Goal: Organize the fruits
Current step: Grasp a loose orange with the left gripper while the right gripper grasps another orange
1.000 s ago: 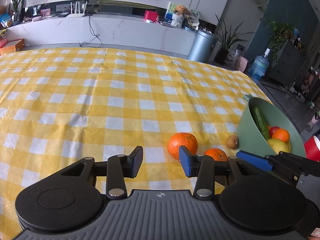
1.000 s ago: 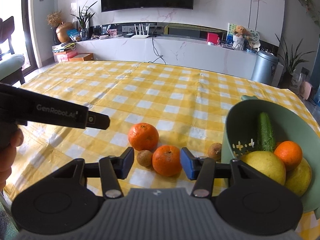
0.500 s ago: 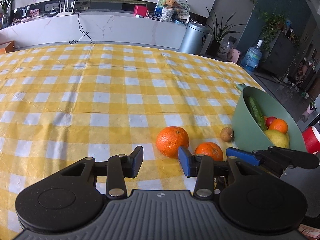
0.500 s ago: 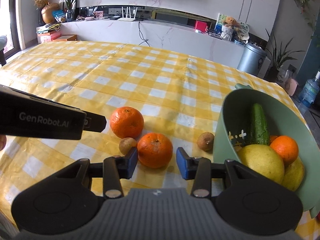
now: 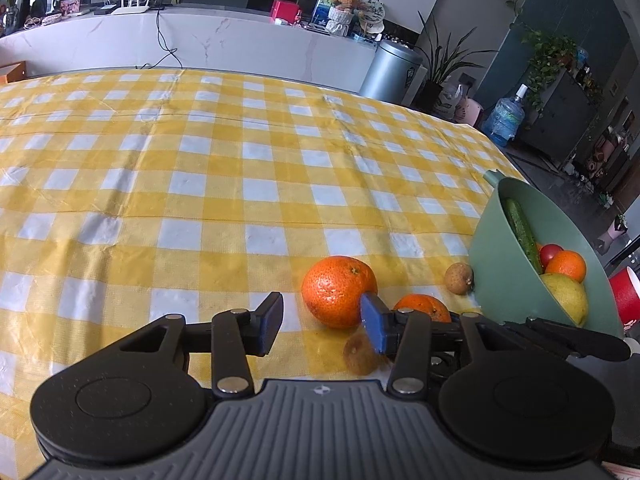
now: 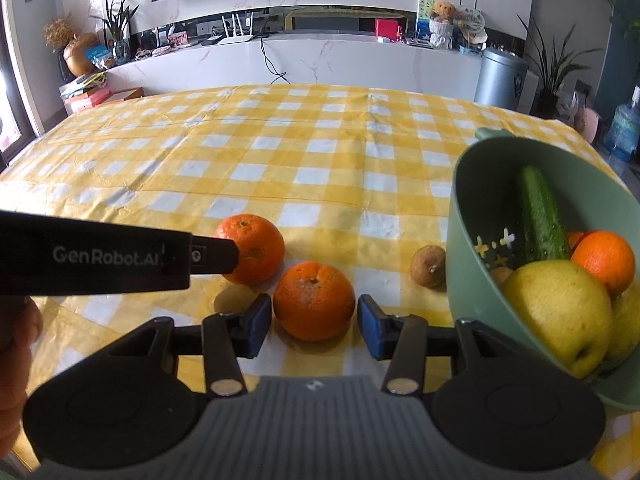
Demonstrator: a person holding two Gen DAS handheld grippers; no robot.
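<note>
Two oranges lie on the yellow checked tablecloth. My right gripper point(image 6: 315, 330) is open, its blue pads on either side of the near orange point(image 6: 314, 300) without touching it. The far orange point(image 6: 252, 248) lies behind, partly hidden by the left gripper's body. My left gripper point(image 5: 322, 328) is open and empty, just in front of the far orange point(image 5: 338, 290). A small brown fruit point(image 5: 360, 354) lies by its right pad. Another brown fruit point(image 6: 429, 266) sits against the green bowl point(image 6: 464, 216), which holds a cucumber point(image 6: 540, 216), an orange and yellow fruits.
The green bowl point(image 5: 500, 276) stands at the table's right edge with a red cup point(image 5: 626, 294) beyond it. The cloth point(image 5: 200, 184) stretches far back and left. A white counter, a bin and plants stand beyond the table.
Both grippers have moved forward towards the fruit. The right gripper's open pads have come closer to the near orange and now flank it. The left gripper has closed in on the far orange.
</note>
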